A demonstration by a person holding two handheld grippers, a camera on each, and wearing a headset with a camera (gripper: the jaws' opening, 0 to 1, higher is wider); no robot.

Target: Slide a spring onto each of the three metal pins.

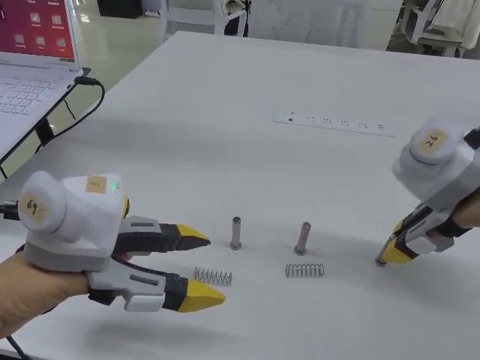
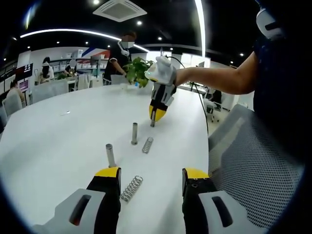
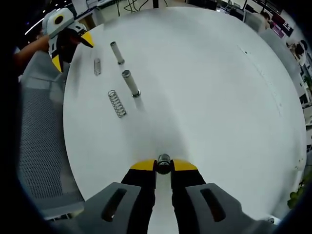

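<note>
**Q:** What does the head view show?

**A:** A white table (image 1: 225,112). At the lower left is the left gripper (image 1: 208,268), its yellow jaws wide apart and holding nothing. The left spring (image 1: 212,276) lies flat by the jaw tips. Just beyond it the left pin (image 1: 236,232) stands upright. To the right are the middle pin (image 1: 303,238) and, lying in front of it, the middle spring (image 1: 304,269). The right gripper (image 1: 390,255) points down at the table, and its body covers whatever it grips. A power strip (image 1: 334,122) and a laptop (image 1: 30,67) lie farther back. The left gripper's round sticker seems to read 69. The right one is unreadable.

**Q:** And the left gripper view?

**A:** Its own jaws gape around empty air, with the left spring just ahead of them. No spring is on either standing pin. A mesh chair (image 2: 243,161) sits beside the table.

**Q:** The right gripper view?

**A:** Here the grip is plain. The jaws are narrow and clamped on the round top of the third pin (image 3: 164,164), seen end-on.
</note>
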